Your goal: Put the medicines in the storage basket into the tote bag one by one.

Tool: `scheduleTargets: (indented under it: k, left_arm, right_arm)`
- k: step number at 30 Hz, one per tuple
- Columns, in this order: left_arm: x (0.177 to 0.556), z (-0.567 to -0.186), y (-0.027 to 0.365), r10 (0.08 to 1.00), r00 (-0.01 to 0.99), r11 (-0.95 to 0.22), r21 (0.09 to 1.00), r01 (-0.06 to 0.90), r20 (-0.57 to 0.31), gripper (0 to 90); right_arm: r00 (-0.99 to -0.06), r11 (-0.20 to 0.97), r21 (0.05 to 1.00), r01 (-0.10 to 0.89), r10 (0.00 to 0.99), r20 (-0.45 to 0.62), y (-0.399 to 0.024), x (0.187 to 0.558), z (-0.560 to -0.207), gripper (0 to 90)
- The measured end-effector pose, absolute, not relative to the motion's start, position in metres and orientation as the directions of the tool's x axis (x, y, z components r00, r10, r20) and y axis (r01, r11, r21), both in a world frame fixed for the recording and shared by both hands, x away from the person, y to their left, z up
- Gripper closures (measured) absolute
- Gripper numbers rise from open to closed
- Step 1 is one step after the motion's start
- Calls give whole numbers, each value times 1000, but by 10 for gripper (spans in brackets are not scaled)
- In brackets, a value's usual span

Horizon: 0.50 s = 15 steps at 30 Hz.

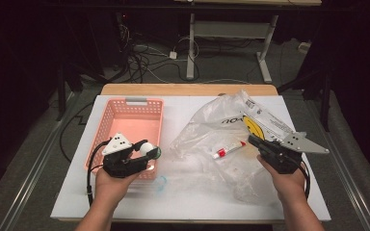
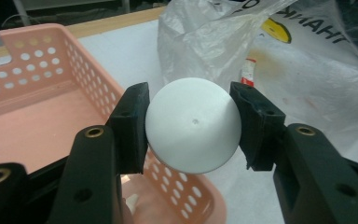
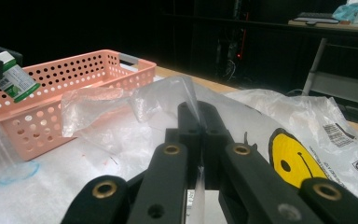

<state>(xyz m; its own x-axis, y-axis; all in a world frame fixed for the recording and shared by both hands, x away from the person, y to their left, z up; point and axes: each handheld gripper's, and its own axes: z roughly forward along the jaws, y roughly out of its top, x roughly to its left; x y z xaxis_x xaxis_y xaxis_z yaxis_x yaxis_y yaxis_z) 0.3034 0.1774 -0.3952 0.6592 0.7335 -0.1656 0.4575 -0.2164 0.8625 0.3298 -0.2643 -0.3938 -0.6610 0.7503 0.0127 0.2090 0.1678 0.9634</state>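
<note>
**White ball carried over the basket while the bag is pinned open**

The tabletop [image 1: 192,202] is a flat white sheet on a wooden board, a smooth pale ground for the unpacking; the clear plastic bag [image 1: 221,125] sprawls across its right half, thin, crinkled and glossy, printed with a yellow smiley face and black lettering, its mouth turned toward the middle, probably so things can be drawn out leftward; the pink basket [image 1: 125,115] sits along the left edge, rectangular, of rigid moulded plastic with rows of round holes in its walls, and looks placed there to receive what comes out of the bag.

The right hand-held gripper [image 3: 198,122] has its black jaws fully closed on a fold of the bag's film, which in my reading holds the limp plastic steady and its opening up; the left hand-held gripper [image 2: 191,126] is about half open, its pads pressed on either side of the white ball [image 2: 193,125], which hangs at the basket's near right corner, over its rim; the ball is smooth, matt and round with a tiny dimple, so a grip across its widest part is what keeps it from slipping.

A small red-capped tube [image 1: 228,149] lies inside the bag near the tabletop's centre.
</note>
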Motion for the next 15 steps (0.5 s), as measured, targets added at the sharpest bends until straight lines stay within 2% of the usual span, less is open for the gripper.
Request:
scheduleTargets:
  k: [15]
  left_arm:
    - [294, -394, 144, 672, 726, -259, 871, 417, -147, 489]
  right_arm:
    - [-659, 170, 963, 208, 752, 10, -265, 329, -394, 900]
